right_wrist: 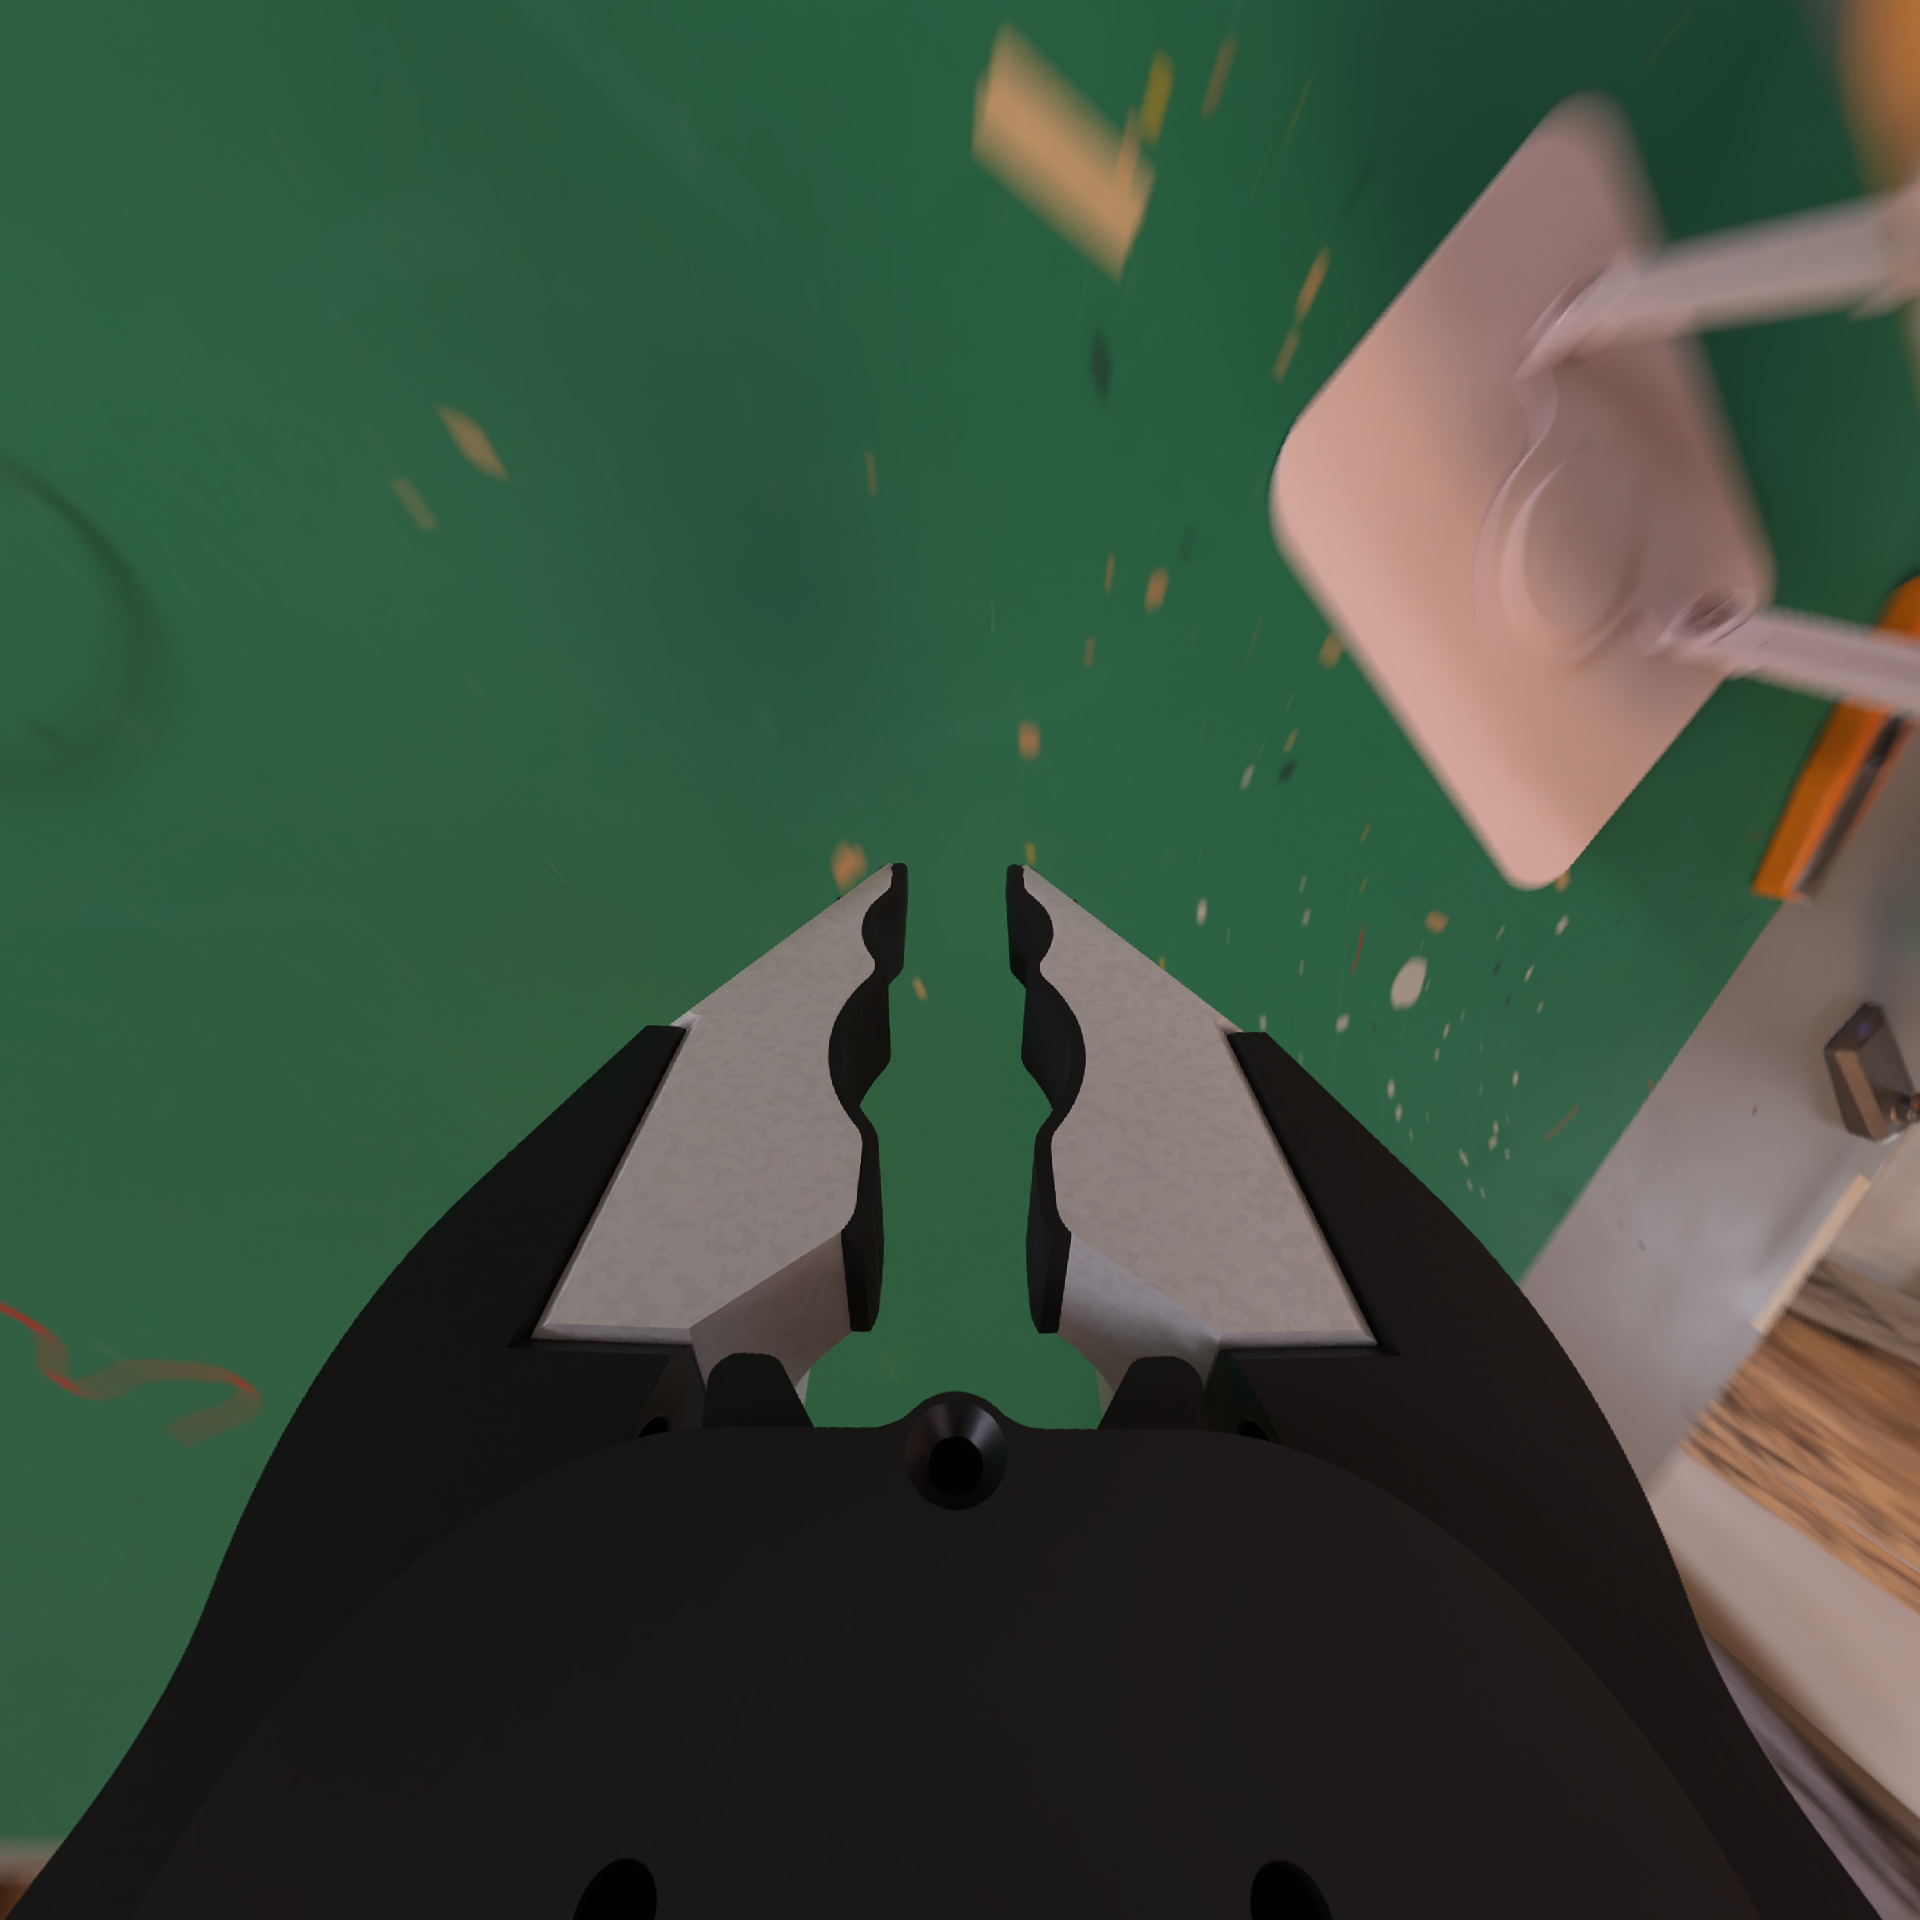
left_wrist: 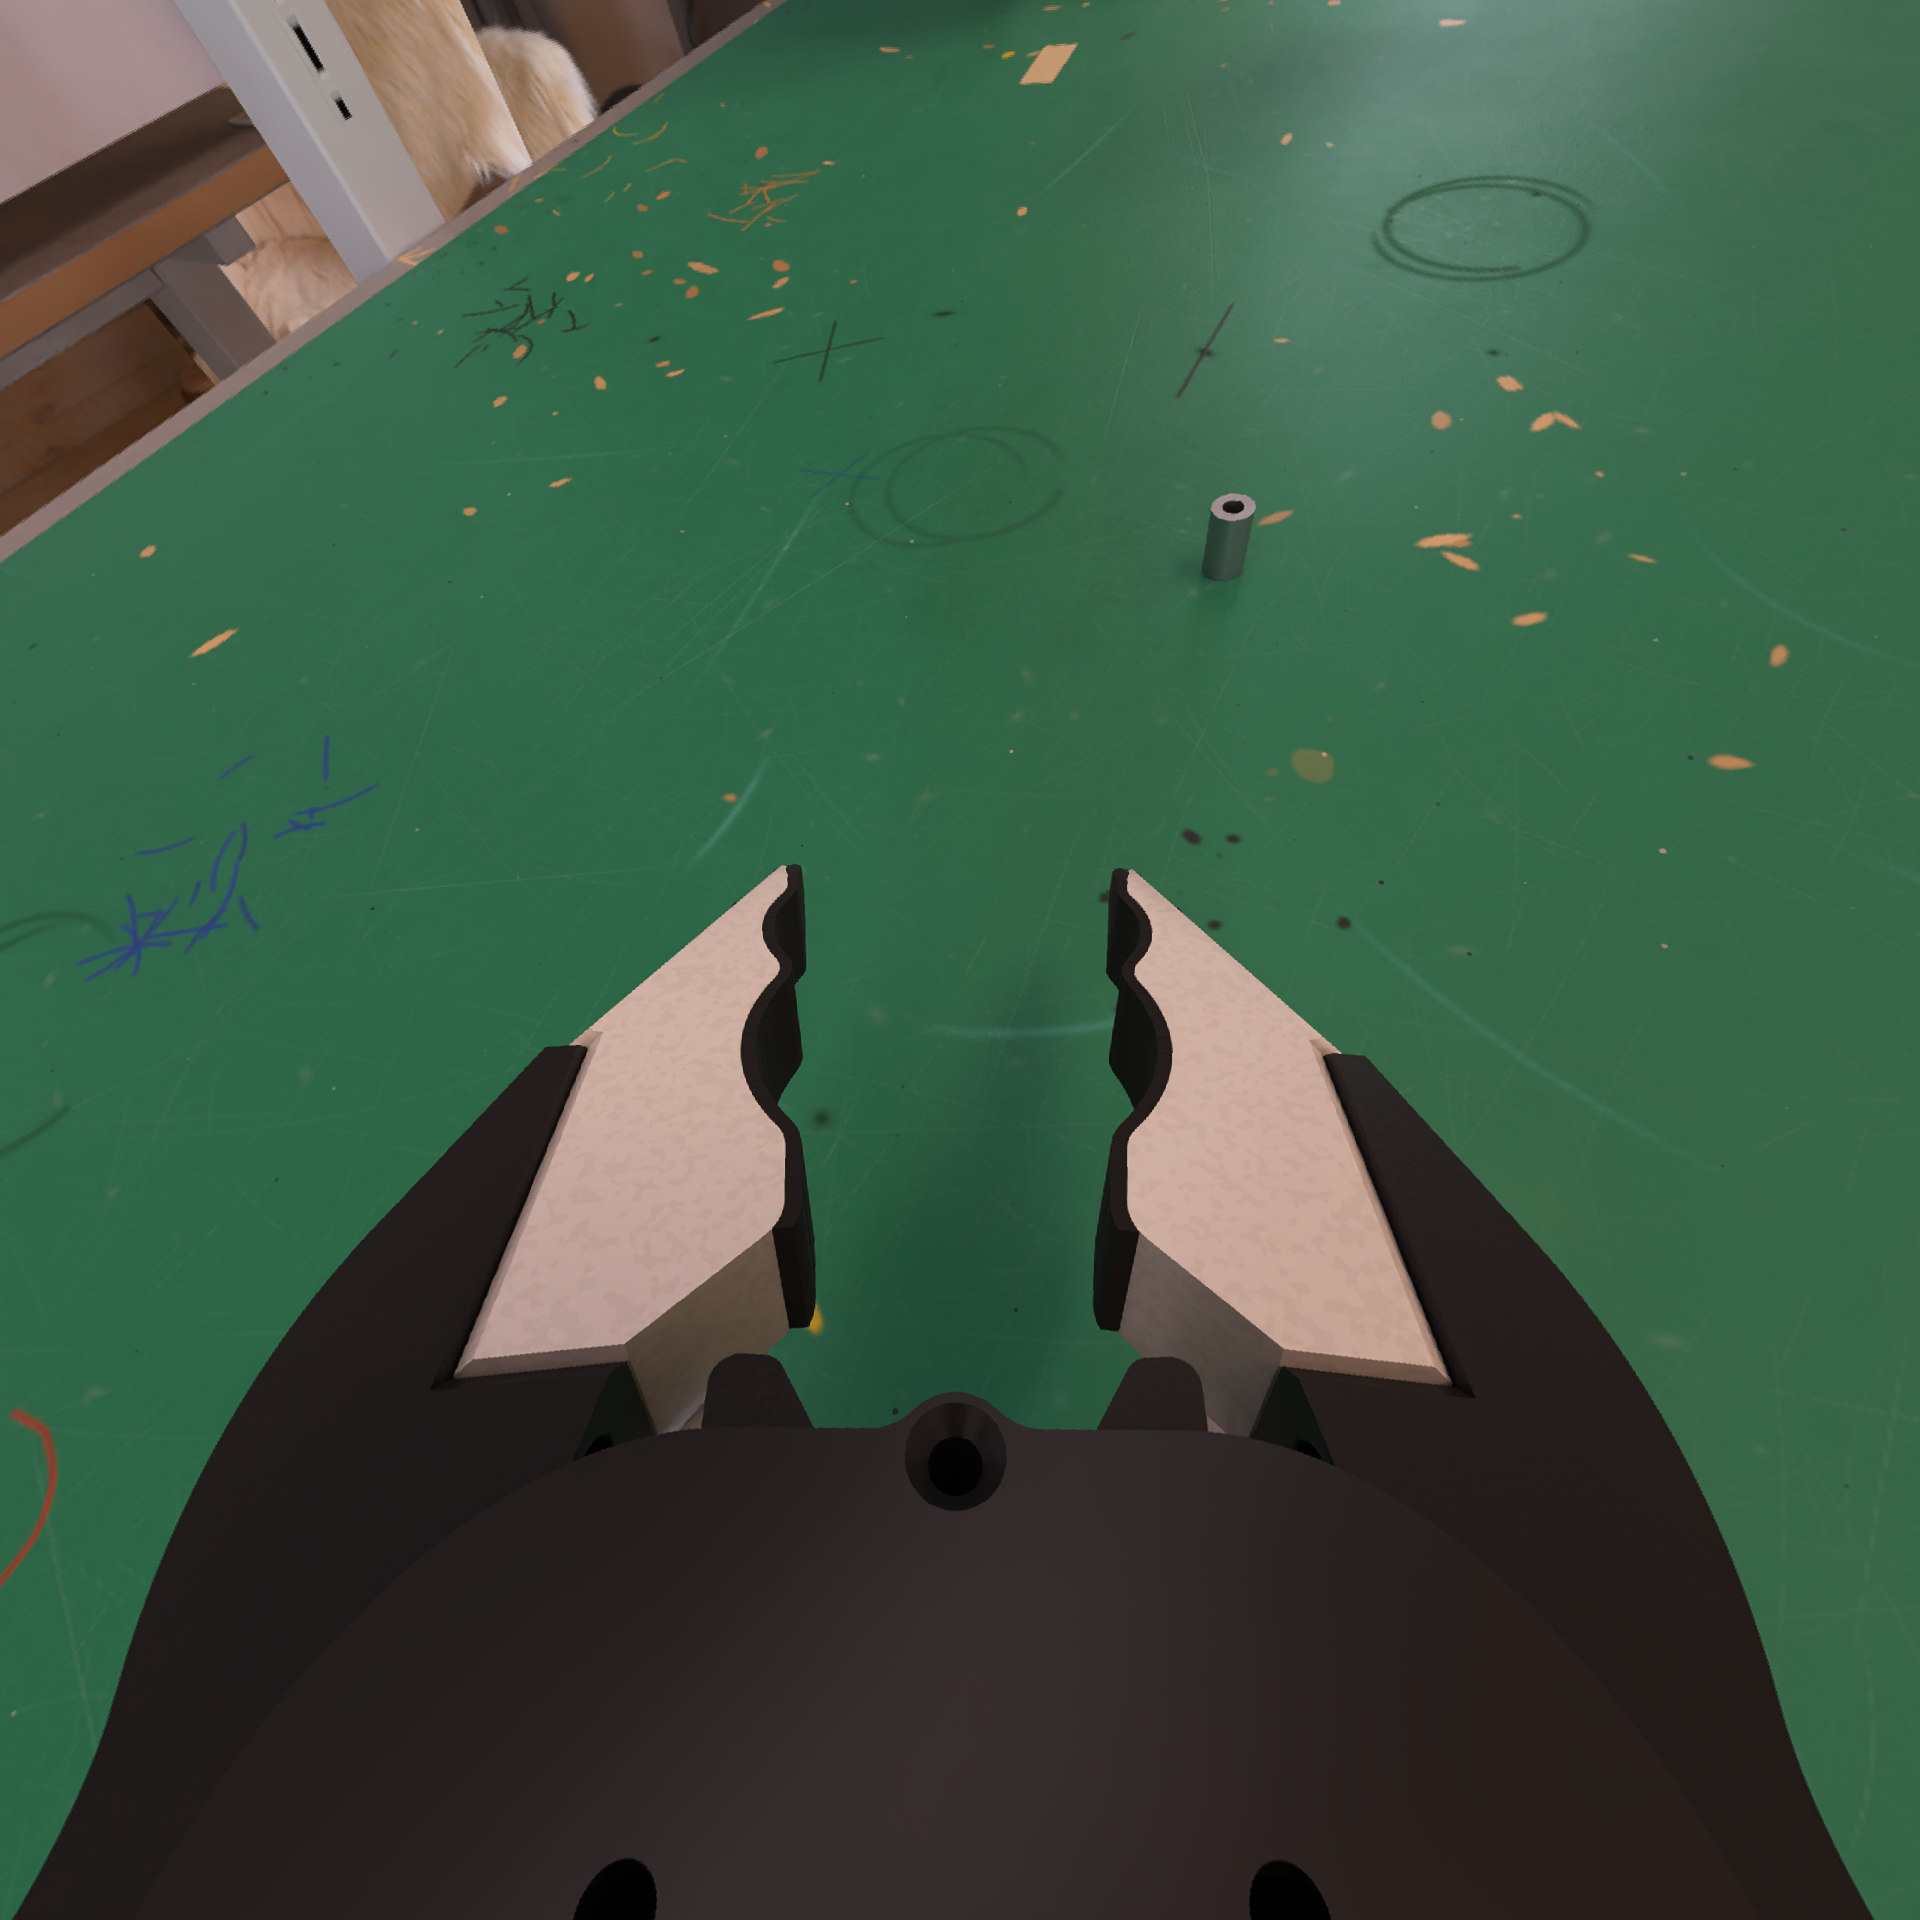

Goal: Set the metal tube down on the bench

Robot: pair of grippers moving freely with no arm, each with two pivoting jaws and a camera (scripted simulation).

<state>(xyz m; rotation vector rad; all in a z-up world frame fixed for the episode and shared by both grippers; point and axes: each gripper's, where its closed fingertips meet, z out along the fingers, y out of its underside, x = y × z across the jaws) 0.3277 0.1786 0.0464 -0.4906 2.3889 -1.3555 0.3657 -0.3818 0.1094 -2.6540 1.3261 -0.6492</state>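
Observation:
A short grey metal tube stands upright on the green bench, ahead and a little right of my left gripper. The left gripper is open wide and empty, some way short of the tube and above the bench. The right wrist view is blurred. My right gripper has its jaws apart by a narrow gap with nothing between them, over the green bench. The tube does not show in the right wrist view.
A pale pink rounded plate with white bars on it lies at the upper right. An orange tool and a small dark box sit by the bench's right edge. A grey shelf frame stands beyond the far-left edge. Wood chips and pen marks cover the bench.

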